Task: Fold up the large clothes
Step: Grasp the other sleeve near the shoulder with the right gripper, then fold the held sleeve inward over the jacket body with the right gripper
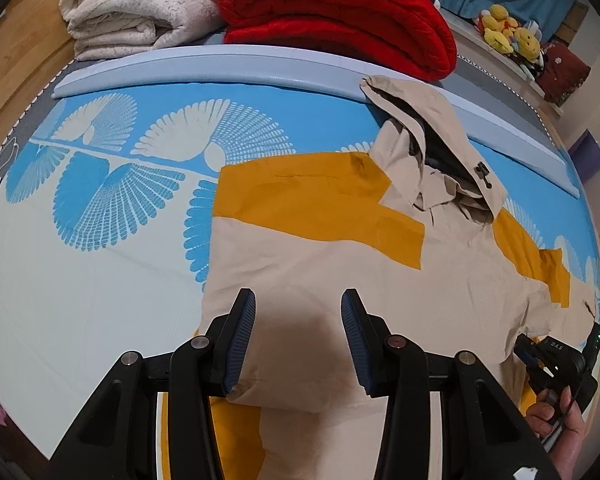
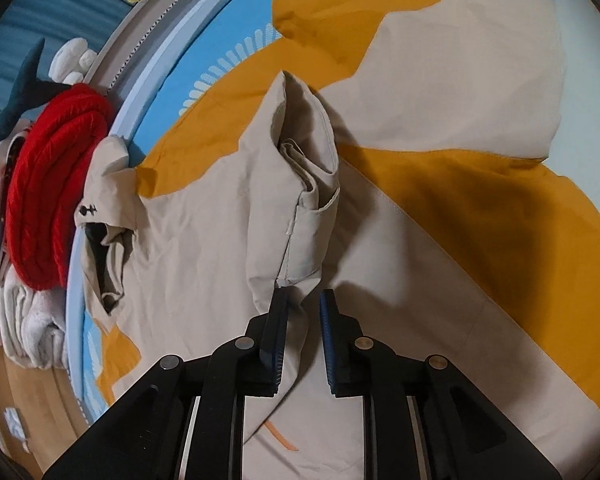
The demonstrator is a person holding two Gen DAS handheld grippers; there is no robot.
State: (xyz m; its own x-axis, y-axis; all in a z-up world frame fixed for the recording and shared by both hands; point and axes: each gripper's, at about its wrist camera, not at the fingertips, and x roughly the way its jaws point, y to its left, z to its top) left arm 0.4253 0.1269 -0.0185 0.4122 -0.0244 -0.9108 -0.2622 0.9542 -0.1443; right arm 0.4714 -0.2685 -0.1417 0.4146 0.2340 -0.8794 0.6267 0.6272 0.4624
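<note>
Beige cloth fills the gap of your left gripper (image 1: 298,344): its jaws stand spread with a folded edge of the jacket (image 1: 340,248) between them, and whether the pads (image 1: 242,344) bite or only flank that edge you cannot tell. Your right gripper (image 2: 304,340) has its jaws slightly parted over a raised ridge of cloth, the left pad touching it, the right pad standing just clear, so judge it loosened rather than pinching. From that claw the cuff of the sleeve (image 2: 300,184) stands up at twelve o'clock, its long axis running straight away from you, its open mouth pointing far. In the left wrist view the jacket lies flat on the blue patterned mat (image 1: 100,184), body stretching from six toward one o'clock, the hood (image 1: 428,128) pointing to one o'clock. Your right hand is nearer the sleeve. Beyond sit a red quilt (image 1: 340,16) and cream blankets (image 1: 132,8).
</note>
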